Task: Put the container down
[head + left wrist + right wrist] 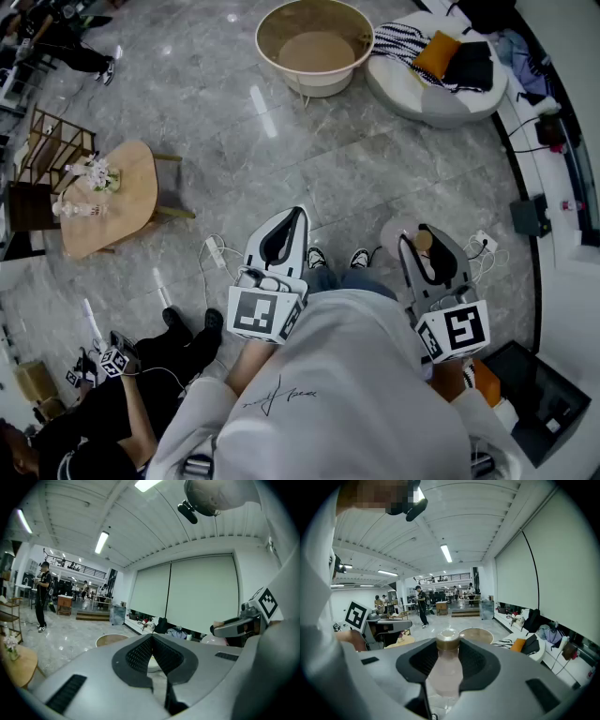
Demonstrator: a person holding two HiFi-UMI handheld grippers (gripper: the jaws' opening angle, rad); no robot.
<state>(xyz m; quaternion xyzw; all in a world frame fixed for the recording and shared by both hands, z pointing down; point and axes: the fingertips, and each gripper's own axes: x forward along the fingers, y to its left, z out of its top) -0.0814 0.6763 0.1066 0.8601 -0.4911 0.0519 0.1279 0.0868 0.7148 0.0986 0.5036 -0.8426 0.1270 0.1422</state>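
The container is a pale, translucent bottle (pixel 446 670) with a brown cap. It stands upright between the dark pads of my right gripper (pixel 448 645), which is shut on its body below the cap. In the head view the cap of the bottle (pixel 424 241) shows inside the right gripper (pixel 427 234), held at waist height over the grey marble floor. My left gripper (pixel 299 216) is held beside it at the left, and its jaws meet at the tips with nothing in them. The left gripper (pixel 151 637) points towards the far window wall.
A small wooden table (pixel 127 202) with flowers stands at the left. A round tan basin (pixel 315 45) and a white cushion seat (pixel 427 94) with clothes lie ahead. A power strip (pixel 214 251) with cables is near my feet. A person (pixel 112 412) sits at lower left.
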